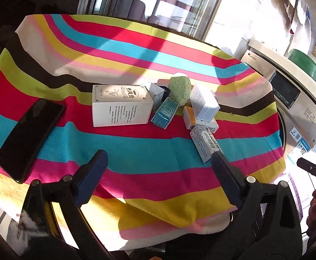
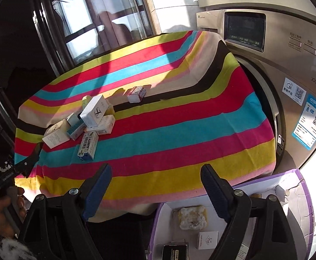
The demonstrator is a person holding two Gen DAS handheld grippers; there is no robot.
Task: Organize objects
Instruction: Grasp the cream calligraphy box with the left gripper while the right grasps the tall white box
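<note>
A heap of small boxes lies on the striped cloth [image 1: 136, 151]: a big white carton [image 1: 121, 106], a blue box [image 1: 165, 112], a green sponge [image 1: 179, 90], a white box [image 1: 204, 103] and a barcode box [image 1: 207, 143]. My left gripper [image 1: 159, 158] hangs open just short of the heap, with nothing between its fingers. In the right wrist view the same heap [image 2: 88, 123] is at the left and one small box [image 2: 137, 93] lies apart. My right gripper [image 2: 156, 170] is open and empty over the cloth's near edge.
A black phone [image 1: 30, 138] lies at the cloth's left. A purple-rimmed carton [image 2: 298, 179] stands below the near right edge, holding a yellow sponge [image 2: 192, 216] and small boxes. A washing machine [image 2: 266, 65] stands right behind the table. A hand [image 2: 4, 212] holds the left gripper.
</note>
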